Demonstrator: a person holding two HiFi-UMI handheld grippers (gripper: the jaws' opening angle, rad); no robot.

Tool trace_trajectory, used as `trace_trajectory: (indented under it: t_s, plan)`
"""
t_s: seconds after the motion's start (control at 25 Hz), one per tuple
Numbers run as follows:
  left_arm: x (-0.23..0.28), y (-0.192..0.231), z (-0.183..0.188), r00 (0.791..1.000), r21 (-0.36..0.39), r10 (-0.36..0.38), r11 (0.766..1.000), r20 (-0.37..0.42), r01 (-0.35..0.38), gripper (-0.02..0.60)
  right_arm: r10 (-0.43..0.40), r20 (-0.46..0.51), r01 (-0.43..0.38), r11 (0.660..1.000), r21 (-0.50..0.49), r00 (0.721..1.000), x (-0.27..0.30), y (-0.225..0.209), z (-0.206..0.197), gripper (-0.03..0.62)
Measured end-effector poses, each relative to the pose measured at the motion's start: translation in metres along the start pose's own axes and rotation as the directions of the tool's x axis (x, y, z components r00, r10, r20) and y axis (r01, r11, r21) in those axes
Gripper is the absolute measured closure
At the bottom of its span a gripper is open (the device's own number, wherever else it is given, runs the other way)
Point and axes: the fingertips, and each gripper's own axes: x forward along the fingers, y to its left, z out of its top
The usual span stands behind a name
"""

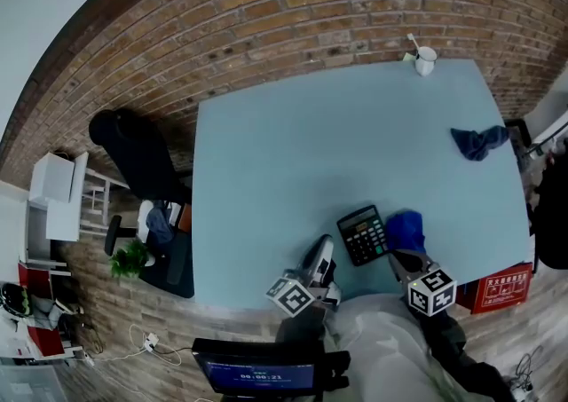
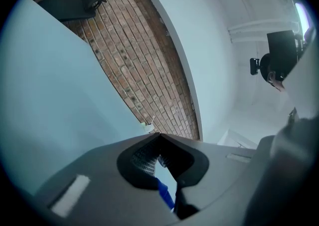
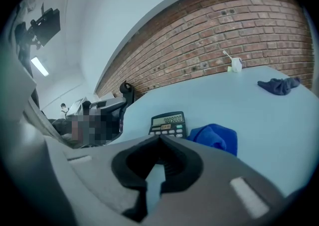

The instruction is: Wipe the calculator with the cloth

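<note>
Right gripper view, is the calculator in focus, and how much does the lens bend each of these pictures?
Right gripper view: the calculator is fairly sharp, its display lit and legible though soft, and the brick wall bows into an arc. Head view: strong fisheye, the wall curving round the table, with even, flat light. Left gripper view: softer overall, dark at the rim, and the scene is tilted.

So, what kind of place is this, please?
Probably an office or workroom: a black office chair stands by the light blue table, a calculator lies on it, and a lit screen sits nearby.
</note>
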Motion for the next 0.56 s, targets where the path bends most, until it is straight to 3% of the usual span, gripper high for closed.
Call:
trace_trajectory:
  t_s: [0.56]
  plan:
    - [-0.006, 0.016, -0.008, 1.000, -0.056, 0.018, 0.998, 0.010, -0.018, 0.578, 0.055, -0.049, -0.052, 0.997, 0.059, 0.997, 0.007, 0.002, -0.010, 0.592]
